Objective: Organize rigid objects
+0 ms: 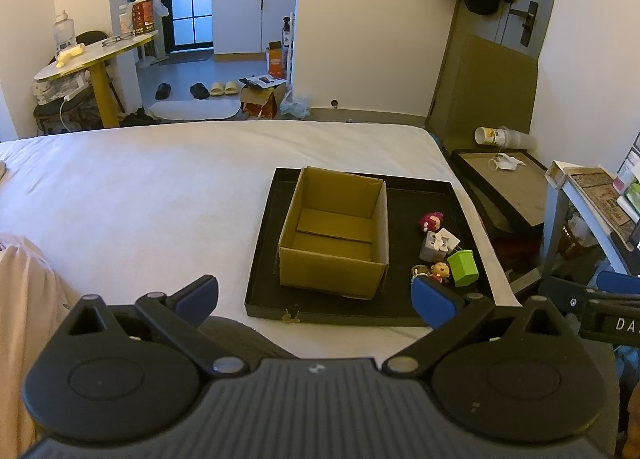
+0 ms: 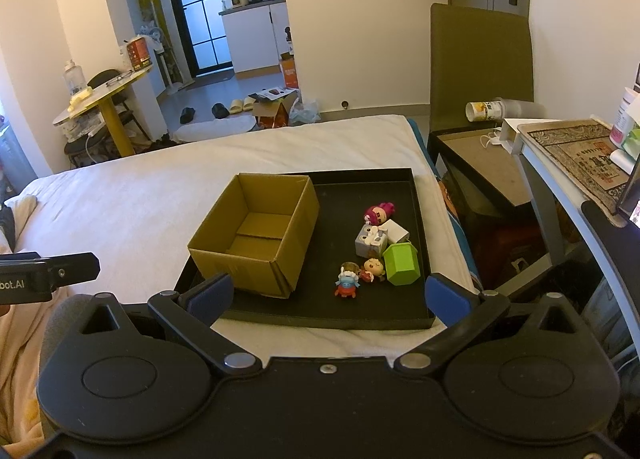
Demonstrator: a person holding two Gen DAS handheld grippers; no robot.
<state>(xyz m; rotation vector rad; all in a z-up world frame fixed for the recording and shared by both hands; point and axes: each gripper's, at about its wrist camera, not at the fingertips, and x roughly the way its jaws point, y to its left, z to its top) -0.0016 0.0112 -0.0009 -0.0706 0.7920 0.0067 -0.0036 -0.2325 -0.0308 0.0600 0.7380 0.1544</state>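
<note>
An empty cardboard box [image 1: 334, 235] [image 2: 256, 233] stands on the left part of a black tray [image 1: 404, 309] [image 2: 332, 315] on the white bed. Right of the box lie small toys: a pink figure [image 1: 431, 221] [image 2: 380, 213], a grey cube [image 1: 430, 247] [image 2: 370, 241], a white block [image 2: 396, 231], a green house-shaped block [image 1: 463, 267] [image 2: 401, 263], a red-dressed doll [image 1: 439, 271] [image 2: 372, 269] and a blue-and-red figure [image 2: 347, 281]. My left gripper [image 1: 316, 299] hangs open before the tray's near edge. My right gripper [image 2: 328, 295] is open too, nothing between its fingers.
The white mattress [image 1: 160, 195] stretches left of the tray. A person's light sleeve [image 1: 24, 299] lies at the left. Right of the bed stand a black side table [image 2: 480, 163], a white desk [image 2: 560, 155] and an olive board [image 2: 480, 59]. A yellow-legged round table [image 1: 96, 55] stands beyond.
</note>
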